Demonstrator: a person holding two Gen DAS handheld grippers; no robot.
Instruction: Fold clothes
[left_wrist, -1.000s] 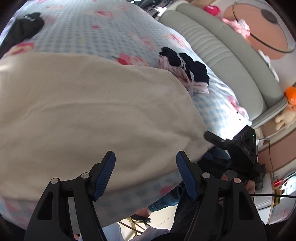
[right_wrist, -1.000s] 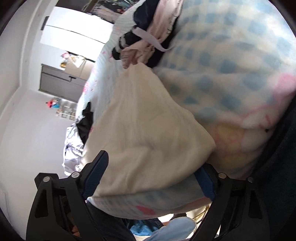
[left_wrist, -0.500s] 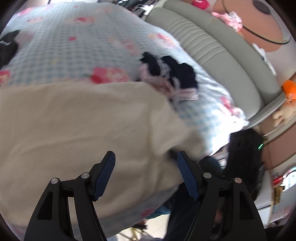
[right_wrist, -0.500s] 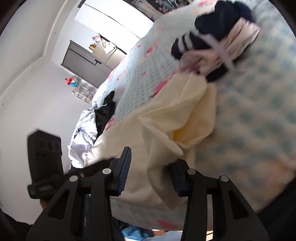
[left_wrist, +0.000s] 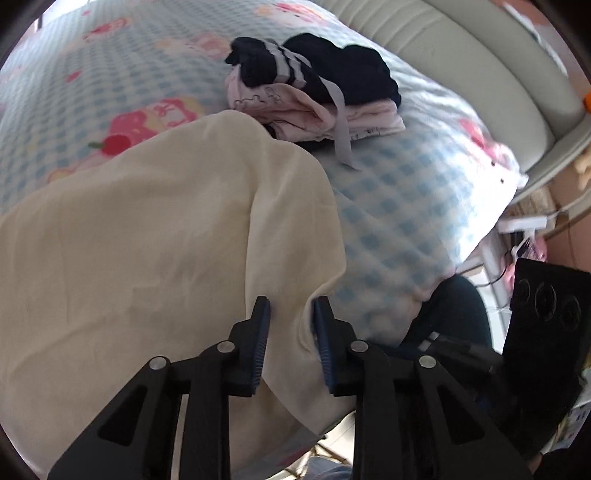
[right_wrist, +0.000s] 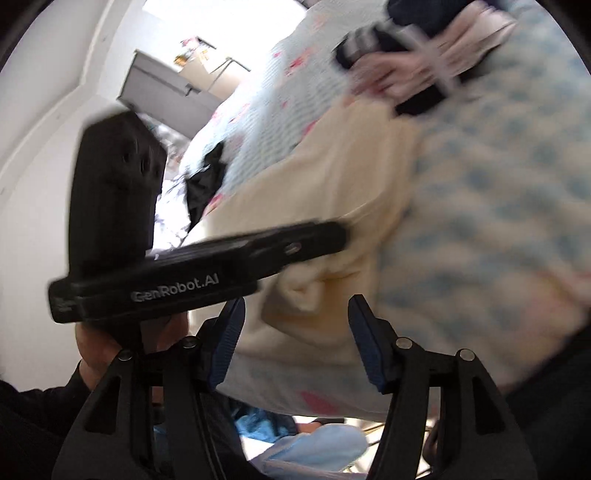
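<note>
We are looking along the left hand-held gripper (left_wrist: 288, 314), whose blue-padded fingers are drawn close with a fold of the cream garment (left_wrist: 155, 236) running between them; whether the pads are actually pinching it we cannot tell. The cream garment is lying spread on the bed (left_wrist: 399, 221), its near edge hanging over the bed's front edge. Just beyond the garment, a pile of navy and pink clothes (left_wrist: 314, 88) is touching its far corner. Behind that pile, the grey padded headboard (left_wrist: 461, 62) is running along the bed.

In the blurred right view, the right hand-held gripper (right_wrist: 295, 325) is standing apart, empty, near the garment's crumpled corner (right_wrist: 314, 288). The left device is crossing above it, held by a hand (right_wrist: 110, 339).
</note>
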